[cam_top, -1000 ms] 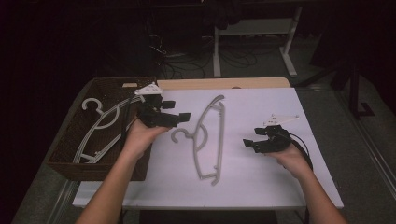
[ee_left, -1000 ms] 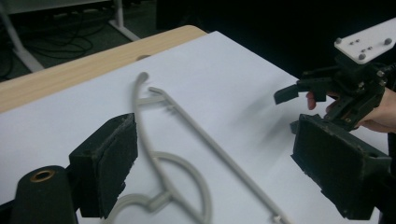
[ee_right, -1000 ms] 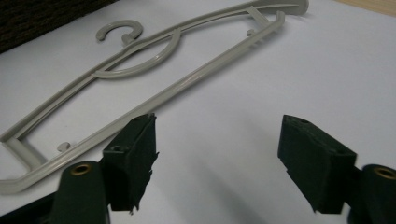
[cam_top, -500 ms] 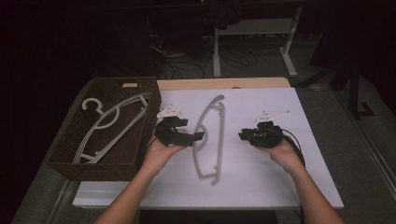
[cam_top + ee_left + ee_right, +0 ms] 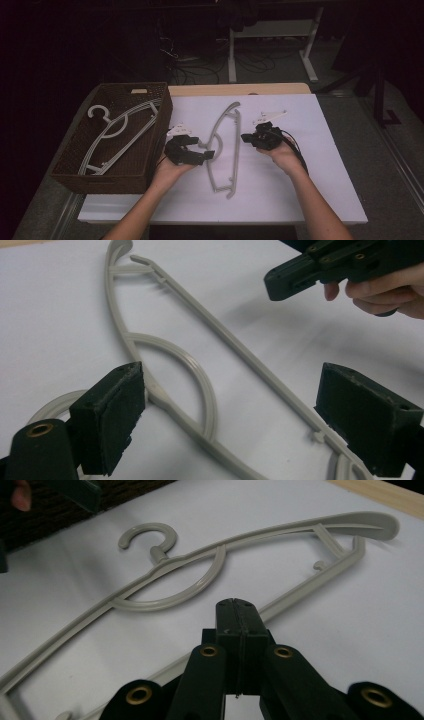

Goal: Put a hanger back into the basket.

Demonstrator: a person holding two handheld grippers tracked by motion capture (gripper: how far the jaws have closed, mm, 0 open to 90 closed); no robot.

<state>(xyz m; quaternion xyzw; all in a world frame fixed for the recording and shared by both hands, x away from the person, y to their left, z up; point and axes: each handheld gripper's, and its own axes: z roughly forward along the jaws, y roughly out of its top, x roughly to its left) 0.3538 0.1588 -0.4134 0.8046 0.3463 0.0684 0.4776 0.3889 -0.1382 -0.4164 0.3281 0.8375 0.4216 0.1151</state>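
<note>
1. High view: a grey hanger [image 5: 223,145] lies flat on the white table cover [image 5: 320,190], roughly in the middle, its long bar running away from the person. The left gripper [image 5: 200,154] sits at the hanger's hook side, held in the left hand [image 5: 167,170], with its jaws spread wide. The right gripper [image 5: 246,137] hangs just to the other side of the hanger, in the right hand [image 5: 282,155]. A brown wicker basket [image 5: 150,160] stands at the left edge of the table with more grey hangers [image 5: 117,135] inside.

2. Left gripper view: the two black pads stand far apart with nothing pressed between them; the hanger [image 5: 200,380] lies on the cover beneath and between them, its hook close to the left pad. The right gripper [image 5: 300,275] shows at the top right.

3. Right gripper view: the right gripper [image 5: 235,625] has just been closing, and its jaws now meet flush with nothing between them. Their tip hovers over the hanger's [image 5: 200,575] lower bar; whether it touches is unclear. The hook points toward the basket [image 5: 60,510].
</note>
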